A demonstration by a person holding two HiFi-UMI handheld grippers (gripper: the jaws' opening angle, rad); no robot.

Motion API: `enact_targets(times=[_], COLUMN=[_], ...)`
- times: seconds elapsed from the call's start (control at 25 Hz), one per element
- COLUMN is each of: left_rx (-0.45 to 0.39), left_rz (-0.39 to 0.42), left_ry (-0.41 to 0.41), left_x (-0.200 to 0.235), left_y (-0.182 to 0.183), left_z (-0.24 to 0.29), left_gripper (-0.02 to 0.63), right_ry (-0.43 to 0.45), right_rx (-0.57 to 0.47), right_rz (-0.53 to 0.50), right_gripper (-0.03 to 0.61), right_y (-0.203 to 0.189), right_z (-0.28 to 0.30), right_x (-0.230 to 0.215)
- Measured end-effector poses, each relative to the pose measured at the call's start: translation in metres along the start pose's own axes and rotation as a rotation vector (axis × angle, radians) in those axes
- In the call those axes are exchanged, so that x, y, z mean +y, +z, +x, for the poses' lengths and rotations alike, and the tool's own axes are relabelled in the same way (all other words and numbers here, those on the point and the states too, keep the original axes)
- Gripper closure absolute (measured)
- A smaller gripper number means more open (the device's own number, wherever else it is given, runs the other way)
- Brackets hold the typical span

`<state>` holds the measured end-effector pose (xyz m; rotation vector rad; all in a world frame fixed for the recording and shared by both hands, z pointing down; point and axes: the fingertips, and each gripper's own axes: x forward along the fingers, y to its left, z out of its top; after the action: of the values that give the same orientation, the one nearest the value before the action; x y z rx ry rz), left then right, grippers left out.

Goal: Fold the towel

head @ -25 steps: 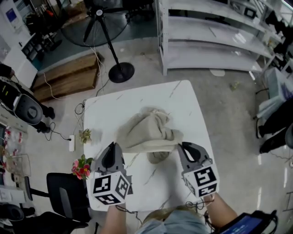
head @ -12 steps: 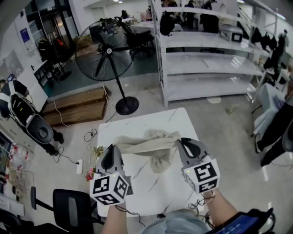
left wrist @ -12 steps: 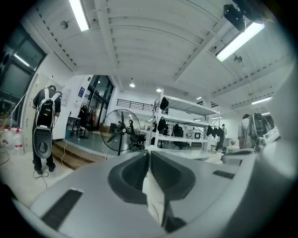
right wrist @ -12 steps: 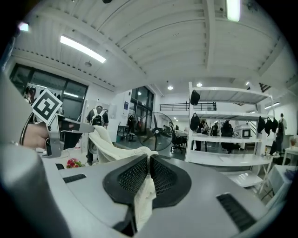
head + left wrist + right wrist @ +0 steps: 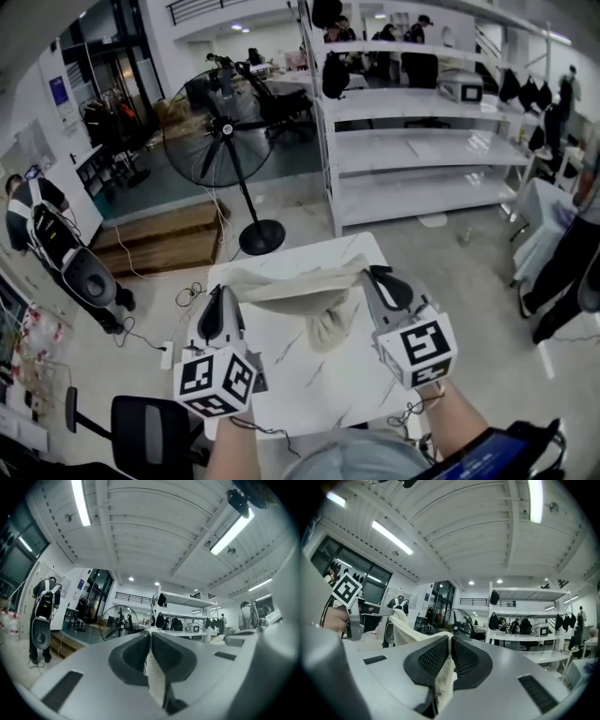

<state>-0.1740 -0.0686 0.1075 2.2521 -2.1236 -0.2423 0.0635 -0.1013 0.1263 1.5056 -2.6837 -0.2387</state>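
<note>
Holds the towel (image 5: 292,283) stretched above the bench (image 5: 281,375), left gripper (image 5: 219,298) and right gripper (image 5: 377,277) each with jaws closed on a thin edge of cloth. Risks, probably, a slip out of one grip, given so small a bite and the pull of the bunched middle hanging down. Risks also a crooked fold if laid down with that bunch inside.

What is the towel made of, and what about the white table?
The towel looks like soft, matte beige cloth, probably cotton: it sags and bunches in loose folds. The table has a smooth white top with thin grey veins, like marble or a marble-look sheet; the pictures cannot tell which.
</note>
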Motion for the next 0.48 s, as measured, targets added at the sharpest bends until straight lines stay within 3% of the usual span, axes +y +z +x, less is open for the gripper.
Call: enact_targets(times=[0.24, 0.48], left_rx=[-0.034, 0.003], left_rz=[-0.008, 0.004], left_ry=[-0.01, 0.0], left_x=[-0.011, -0.016], left_y=[0.014, 0.0], left_z=[-0.039, -0.087], left_gripper=[0.594, 0.594], right_ry=[-0.009, 0.005], right_rx=[-0.003, 0.009], right_rz=[-0.017, -0.013], right_gripper=[0.543, 0.541], right_y=[0.015, 0.007], right_z=[-0.039, -0.081], right_x=[0.011, 0.033])
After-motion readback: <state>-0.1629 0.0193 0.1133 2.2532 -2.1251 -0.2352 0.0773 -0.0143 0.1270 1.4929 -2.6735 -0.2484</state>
